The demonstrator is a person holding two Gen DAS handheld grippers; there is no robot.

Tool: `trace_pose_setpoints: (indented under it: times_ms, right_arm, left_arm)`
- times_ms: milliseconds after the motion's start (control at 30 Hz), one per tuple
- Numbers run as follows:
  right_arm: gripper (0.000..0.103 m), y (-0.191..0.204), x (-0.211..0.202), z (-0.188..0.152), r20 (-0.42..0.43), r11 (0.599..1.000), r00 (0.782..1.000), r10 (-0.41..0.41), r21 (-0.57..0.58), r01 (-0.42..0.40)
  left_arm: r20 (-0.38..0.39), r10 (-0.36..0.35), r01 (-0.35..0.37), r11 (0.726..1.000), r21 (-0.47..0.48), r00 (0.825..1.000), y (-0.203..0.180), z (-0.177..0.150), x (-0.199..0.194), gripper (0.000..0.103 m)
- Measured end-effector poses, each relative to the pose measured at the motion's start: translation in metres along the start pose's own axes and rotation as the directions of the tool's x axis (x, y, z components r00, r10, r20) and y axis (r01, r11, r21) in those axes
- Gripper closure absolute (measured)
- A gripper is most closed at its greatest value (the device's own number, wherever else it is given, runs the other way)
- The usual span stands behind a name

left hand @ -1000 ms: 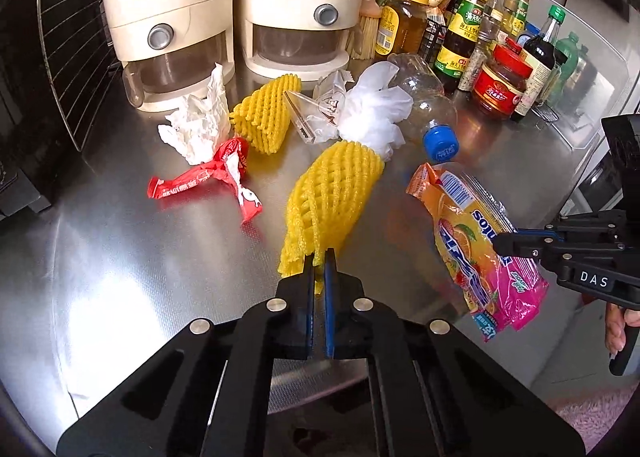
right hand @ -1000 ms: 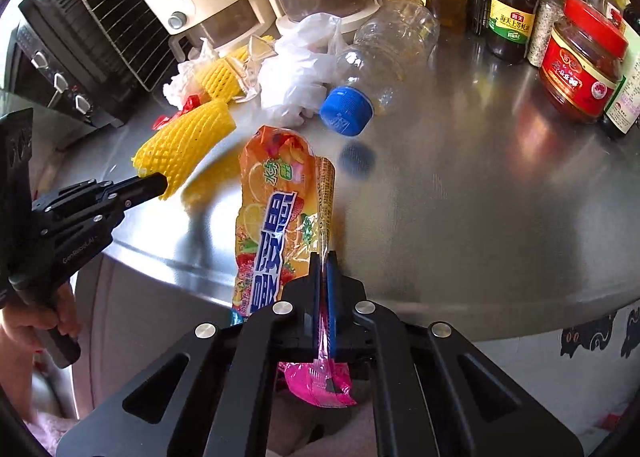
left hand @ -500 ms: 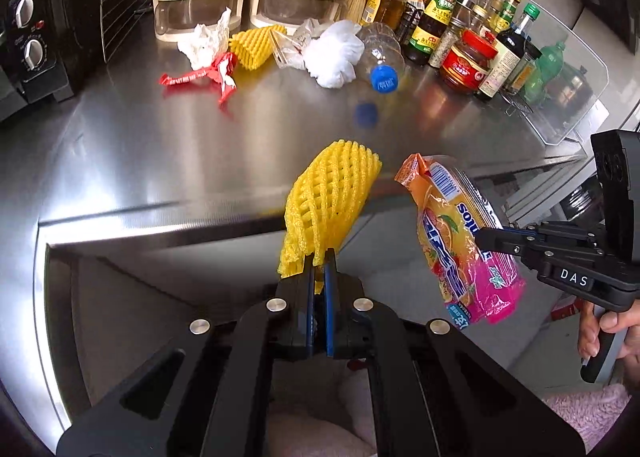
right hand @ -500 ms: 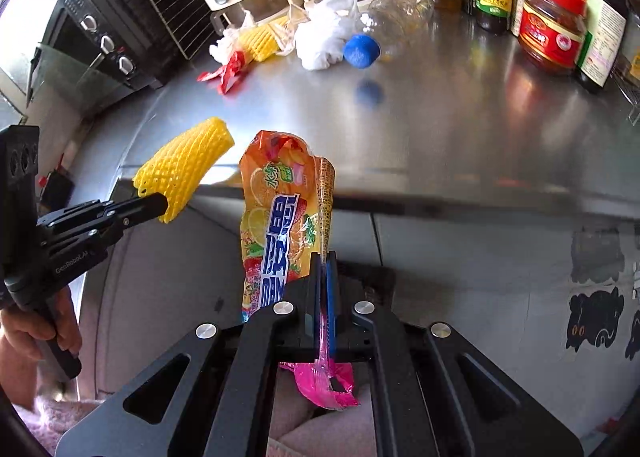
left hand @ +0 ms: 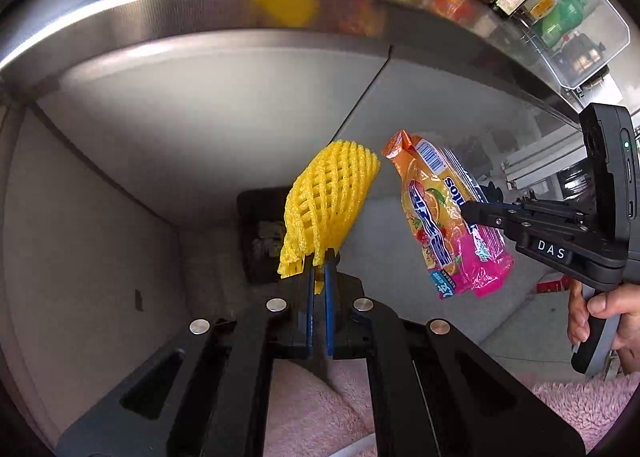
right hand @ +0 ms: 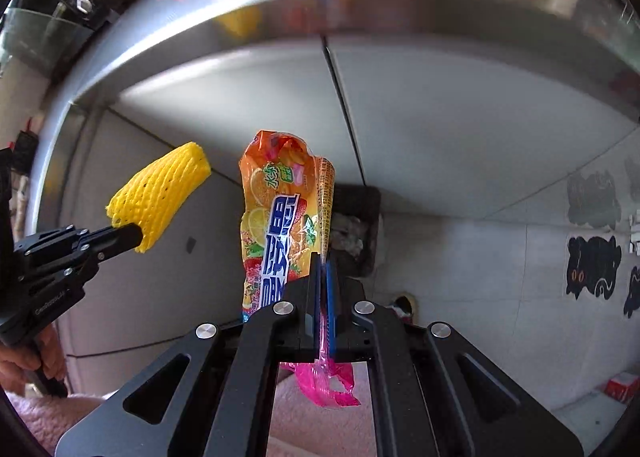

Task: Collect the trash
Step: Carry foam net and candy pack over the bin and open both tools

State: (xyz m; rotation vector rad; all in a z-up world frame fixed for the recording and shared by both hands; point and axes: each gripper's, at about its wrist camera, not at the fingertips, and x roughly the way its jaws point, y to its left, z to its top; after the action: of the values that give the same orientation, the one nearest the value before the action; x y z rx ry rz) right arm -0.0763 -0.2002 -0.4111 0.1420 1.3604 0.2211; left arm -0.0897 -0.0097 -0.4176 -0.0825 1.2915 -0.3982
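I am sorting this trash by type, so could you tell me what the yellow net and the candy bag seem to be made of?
Yellow net: likely soft foam mesh, matte; its thick open lattice holds a puffy sleeve shape while pinched in the left gripper.
Candy bag: probably thin plastic film, glossy; it is printed, crinkled and partly see-through at the pink end, clamped in the right gripper.

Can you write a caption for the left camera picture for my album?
Left tool pinching yellow net, right tool holding candy bag, both below the counter.
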Motion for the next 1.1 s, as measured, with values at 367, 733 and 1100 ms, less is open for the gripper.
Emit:
trace_pose_setpoints:
  times_ms: [367, 733, 1100]
  right_arm:
    - [0.099, -0.026, 0.108, -0.005, -0.100, 0.995, 0.995, 0.010, 0.101, 0.000]
    - [0.099, -0.025, 0.177, 0.011, -0.158, 0.985, 0.987, 0.014, 0.171, 0.013]
    - [0.099, -0.034, 0.220, 0.016, -0.199, 0.975, 0.980, 0.018, 0.219, 0.026]
  left_arm:
    - [-0.110, 0.019, -0.023, 0.999, -0.038, 0.994, 0.015, -0.006, 0.098, 0.100]
    - [-0.177, -0.002, -0.015, 0.996, -0.093, 0.984, 0.032, -0.009, 0.162, 0.100]
    - [-0.192, -0.022, 0.004, 0.996, -0.094, 0.981, 0.037, -0.002, 0.200, 0.099]
